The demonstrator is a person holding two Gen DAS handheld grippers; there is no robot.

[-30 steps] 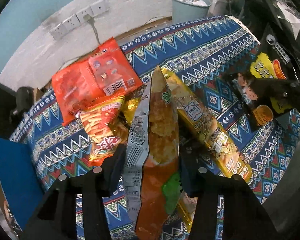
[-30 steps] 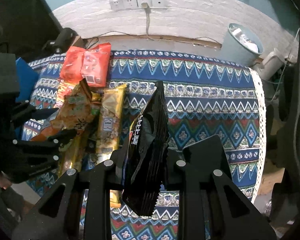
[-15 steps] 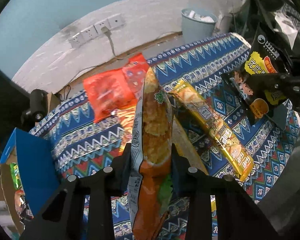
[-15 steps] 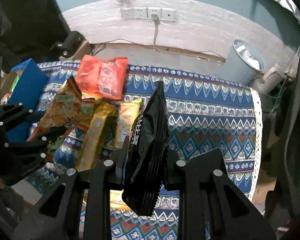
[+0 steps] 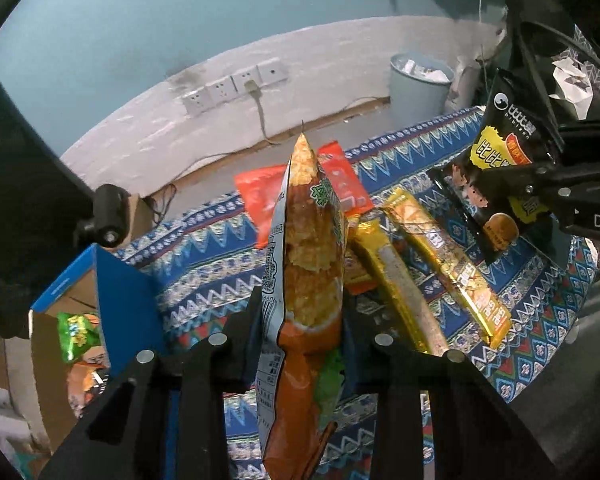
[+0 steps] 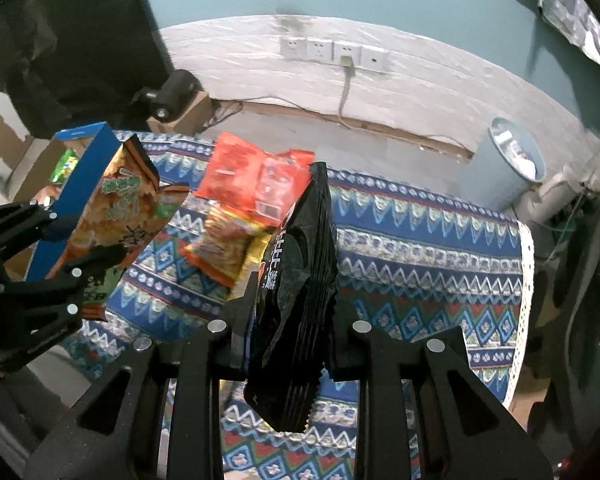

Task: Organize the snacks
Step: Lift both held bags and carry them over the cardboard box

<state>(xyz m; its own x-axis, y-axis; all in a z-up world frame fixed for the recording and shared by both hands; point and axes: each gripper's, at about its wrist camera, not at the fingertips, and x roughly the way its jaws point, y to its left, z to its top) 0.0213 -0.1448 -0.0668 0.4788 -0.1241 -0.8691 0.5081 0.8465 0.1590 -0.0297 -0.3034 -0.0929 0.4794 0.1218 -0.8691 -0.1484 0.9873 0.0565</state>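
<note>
My left gripper is shut on an orange chip bag and holds it upright above the patterned table; this bag also shows in the right wrist view. My right gripper is shut on a black snack bag, also held in the air; it shows at the right of the left wrist view. On the patterned cloth lie a red packet, an orange snack packet and two gold bars.
An open blue cardboard box with snack bags inside stands at the table's left edge. A pale blue waste bin stands on the floor behind the table. Wall sockets and a cable are on the back wall.
Both grippers have risen and pulled back with their bags. The left gripper has swung toward the blue box, which is now in view.
</note>
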